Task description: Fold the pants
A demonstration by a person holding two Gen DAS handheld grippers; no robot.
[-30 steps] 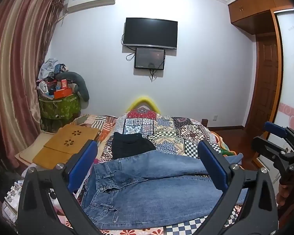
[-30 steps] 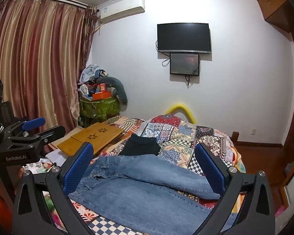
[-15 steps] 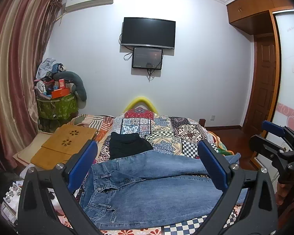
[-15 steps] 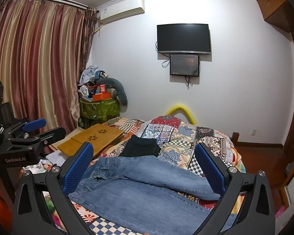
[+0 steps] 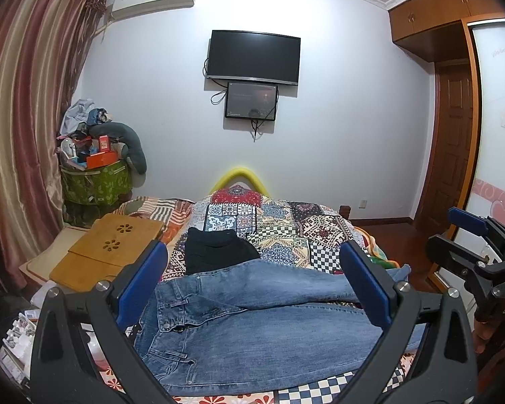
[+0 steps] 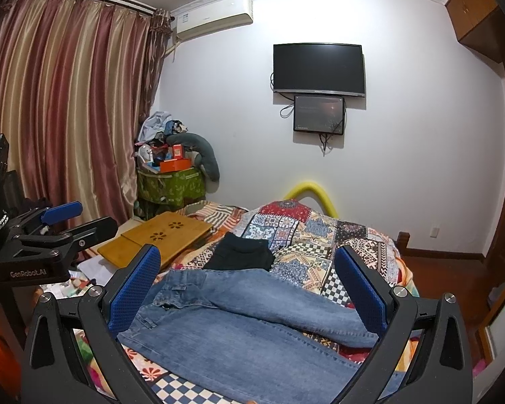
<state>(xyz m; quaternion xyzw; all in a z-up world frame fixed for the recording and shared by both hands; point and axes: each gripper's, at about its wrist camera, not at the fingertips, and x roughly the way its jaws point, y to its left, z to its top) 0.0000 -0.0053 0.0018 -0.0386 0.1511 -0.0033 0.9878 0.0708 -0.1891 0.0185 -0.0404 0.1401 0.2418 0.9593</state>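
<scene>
**Jeans laid out, folding barely begun**

Hardly anything has moved since a second ago: both views have drifted only slightly, and the jeans (image 5: 262, 330) lie as they did, spread across the near end of the bed (image 5: 286, 225) with the waistband to the left and one leg partly over the other. Left gripper (image 5: 252, 289) and right gripper (image 6: 249, 293) hover above the denim, jaws spread wide and holding nothing. By my judgement no real fold is made yet; nearly all remains.
</scene>
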